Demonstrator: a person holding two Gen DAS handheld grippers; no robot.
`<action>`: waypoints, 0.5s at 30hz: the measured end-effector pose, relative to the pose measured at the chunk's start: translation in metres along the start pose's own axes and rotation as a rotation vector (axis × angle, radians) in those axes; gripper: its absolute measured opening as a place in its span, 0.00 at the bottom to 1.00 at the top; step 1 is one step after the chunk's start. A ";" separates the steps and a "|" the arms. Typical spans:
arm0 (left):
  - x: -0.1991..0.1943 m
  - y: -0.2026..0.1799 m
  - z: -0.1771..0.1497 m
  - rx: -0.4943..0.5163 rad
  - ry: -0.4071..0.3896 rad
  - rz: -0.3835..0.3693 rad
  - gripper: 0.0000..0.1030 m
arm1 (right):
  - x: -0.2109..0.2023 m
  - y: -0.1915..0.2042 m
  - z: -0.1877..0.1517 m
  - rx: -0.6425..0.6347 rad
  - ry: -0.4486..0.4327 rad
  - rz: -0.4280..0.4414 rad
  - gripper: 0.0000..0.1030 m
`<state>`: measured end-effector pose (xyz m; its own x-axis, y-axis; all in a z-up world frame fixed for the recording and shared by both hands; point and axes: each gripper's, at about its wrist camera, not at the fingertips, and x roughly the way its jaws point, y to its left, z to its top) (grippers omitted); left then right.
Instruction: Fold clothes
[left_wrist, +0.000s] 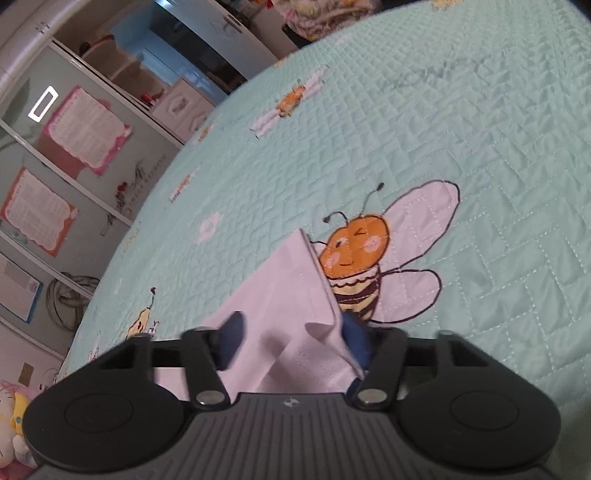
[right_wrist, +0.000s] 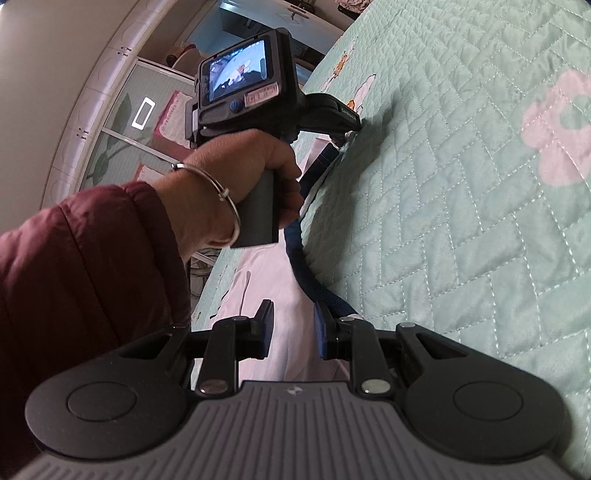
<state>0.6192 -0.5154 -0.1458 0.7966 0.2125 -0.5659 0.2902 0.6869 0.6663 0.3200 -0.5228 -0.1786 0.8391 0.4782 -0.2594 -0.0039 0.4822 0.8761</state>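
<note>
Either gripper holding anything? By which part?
Cannot tell. The white garment, at its navy-trimmed edge, sits between the fingers of the left gripper and the right gripper; no pad visibly clamps it.

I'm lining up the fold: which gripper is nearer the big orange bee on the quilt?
Left. The left gripper sits just short of the bee, white garment between its fingers. The right gripper is back along the bed edge, the bee outside its view.
</note>
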 end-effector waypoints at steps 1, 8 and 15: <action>0.001 -0.001 0.002 0.005 0.010 0.003 0.54 | 0.000 0.000 -0.001 -0.001 0.000 0.000 0.23; 0.014 0.024 0.010 -0.178 0.097 -0.001 0.76 | 0.000 0.002 -0.002 0.001 -0.001 0.002 0.23; 0.005 0.061 0.003 -0.322 0.024 -0.285 0.06 | 0.001 0.006 -0.004 -0.018 -0.002 -0.017 0.23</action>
<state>0.6421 -0.4751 -0.1066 0.6947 -0.0036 -0.7193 0.3136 0.9015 0.2984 0.3191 -0.5165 -0.1757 0.8399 0.4689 -0.2733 0.0004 0.5030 0.8643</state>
